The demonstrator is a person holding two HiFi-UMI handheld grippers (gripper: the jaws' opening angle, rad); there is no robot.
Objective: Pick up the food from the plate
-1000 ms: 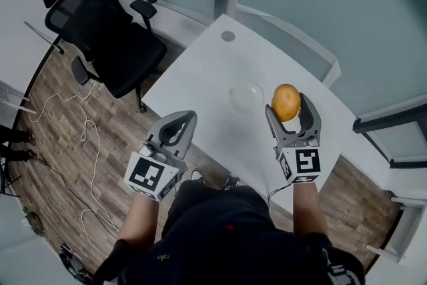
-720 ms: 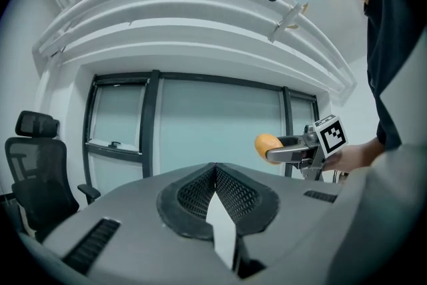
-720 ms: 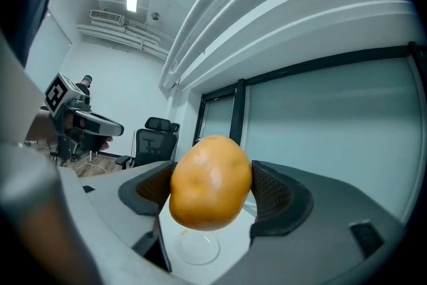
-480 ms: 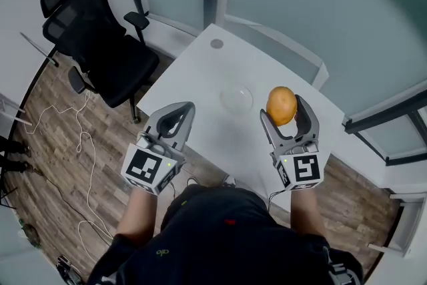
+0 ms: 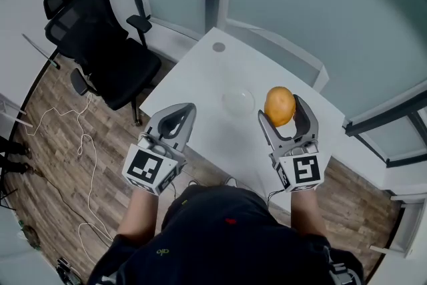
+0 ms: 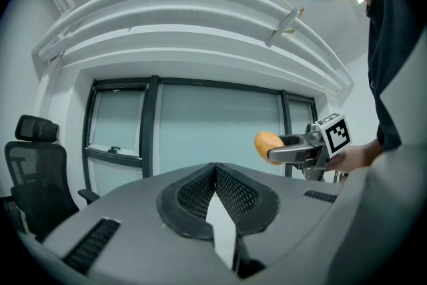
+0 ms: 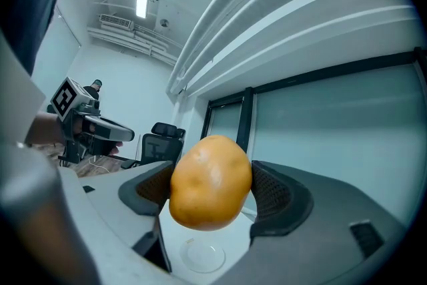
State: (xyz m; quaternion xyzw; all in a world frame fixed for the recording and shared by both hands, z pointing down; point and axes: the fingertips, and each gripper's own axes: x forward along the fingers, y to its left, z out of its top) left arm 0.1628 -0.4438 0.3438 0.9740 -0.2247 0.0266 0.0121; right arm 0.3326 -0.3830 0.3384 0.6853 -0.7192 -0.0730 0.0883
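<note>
Two grippers are up over the white table, and only one has a load. The right gripper has the food, a smooth orange-yellow oval, pinched between its jaws and held clear of the tabletop. In the right gripper view the food fills the gap. Its long axis stands near upright, the top leaning a little right, and the ribbed pads press on its narrower flanks. Below it the clear plate lies bare on the table. From the head view the plate sits just left of the held food.

The left gripper hovers near the table's near edge, jaws pressed together on nothing. A black office chair stands off to the left.
</note>
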